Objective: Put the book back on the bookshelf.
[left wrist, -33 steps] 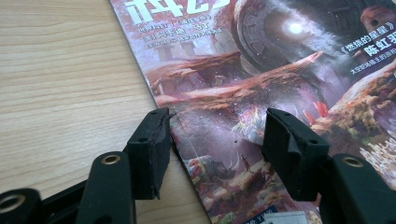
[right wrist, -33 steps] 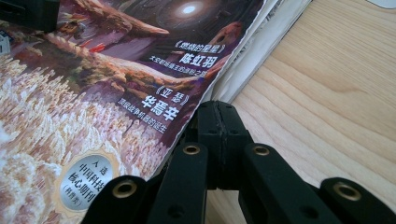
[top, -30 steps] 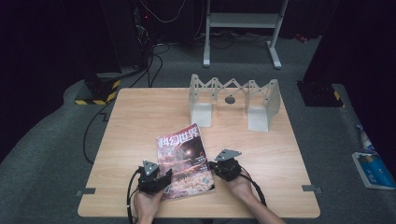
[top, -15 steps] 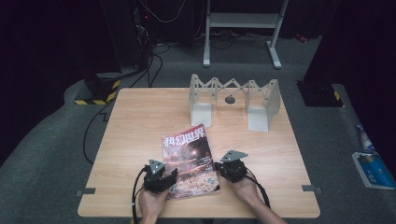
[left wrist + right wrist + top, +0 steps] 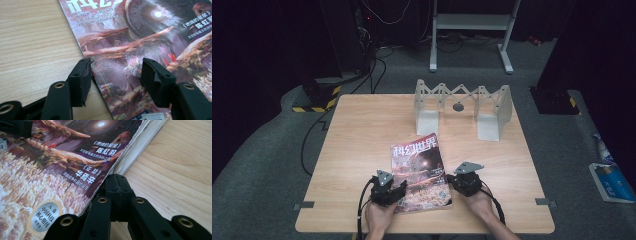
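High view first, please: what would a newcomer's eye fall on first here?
Most striking is the colourful magazine lying near the front edge of the wooden table, with the left gripper and right gripper at its two sides. Behind it, at the table's far side, stands a grey zigzag folding rack.

Magazine (image 5: 419,172) on table (image 5: 362,130), near edge; left gripper (image 5: 398,190) at its left, right gripper (image 5: 451,181) at its right, folding rack (image 5: 459,107) behind.

high: overhead, forward-down | gripper views: close, sharing magazine (image 5: 419,172)
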The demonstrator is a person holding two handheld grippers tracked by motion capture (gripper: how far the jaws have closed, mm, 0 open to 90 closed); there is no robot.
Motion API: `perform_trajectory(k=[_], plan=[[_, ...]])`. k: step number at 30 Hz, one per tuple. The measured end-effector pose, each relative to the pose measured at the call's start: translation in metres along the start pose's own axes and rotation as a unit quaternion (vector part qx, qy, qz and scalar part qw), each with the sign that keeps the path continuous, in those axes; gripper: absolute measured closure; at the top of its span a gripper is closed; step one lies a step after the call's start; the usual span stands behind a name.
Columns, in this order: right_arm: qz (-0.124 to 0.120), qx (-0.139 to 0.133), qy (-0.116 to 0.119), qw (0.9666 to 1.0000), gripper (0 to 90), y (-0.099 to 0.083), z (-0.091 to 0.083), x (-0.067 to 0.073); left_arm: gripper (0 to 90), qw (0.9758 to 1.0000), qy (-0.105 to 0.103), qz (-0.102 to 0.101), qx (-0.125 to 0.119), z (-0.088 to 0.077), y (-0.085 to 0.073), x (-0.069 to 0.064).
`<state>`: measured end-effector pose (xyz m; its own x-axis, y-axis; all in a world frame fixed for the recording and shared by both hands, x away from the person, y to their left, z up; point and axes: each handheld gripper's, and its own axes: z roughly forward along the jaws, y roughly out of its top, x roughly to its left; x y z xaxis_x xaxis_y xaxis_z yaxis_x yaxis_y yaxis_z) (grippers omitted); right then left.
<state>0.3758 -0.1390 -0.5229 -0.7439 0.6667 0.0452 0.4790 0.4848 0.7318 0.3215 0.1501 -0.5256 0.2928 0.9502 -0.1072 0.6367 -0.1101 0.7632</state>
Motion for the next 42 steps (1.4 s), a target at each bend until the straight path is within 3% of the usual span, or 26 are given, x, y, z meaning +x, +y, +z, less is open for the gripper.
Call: perform_trajectory(k=[27,42], plan=[[0.018,-0.003,-0.019,0.9996,89.3,-0.015,-0.018,-0.015,42.5,0.9995,-0.024,0.021,0.003,0.014,0.009,-0.021],[0.040,-0.006,-0.032,0.9987,89.3,-0.027,-0.031,-0.027,43.2,0.9984,-0.044,0.035,0.006,0.026,0.018,-0.035]])
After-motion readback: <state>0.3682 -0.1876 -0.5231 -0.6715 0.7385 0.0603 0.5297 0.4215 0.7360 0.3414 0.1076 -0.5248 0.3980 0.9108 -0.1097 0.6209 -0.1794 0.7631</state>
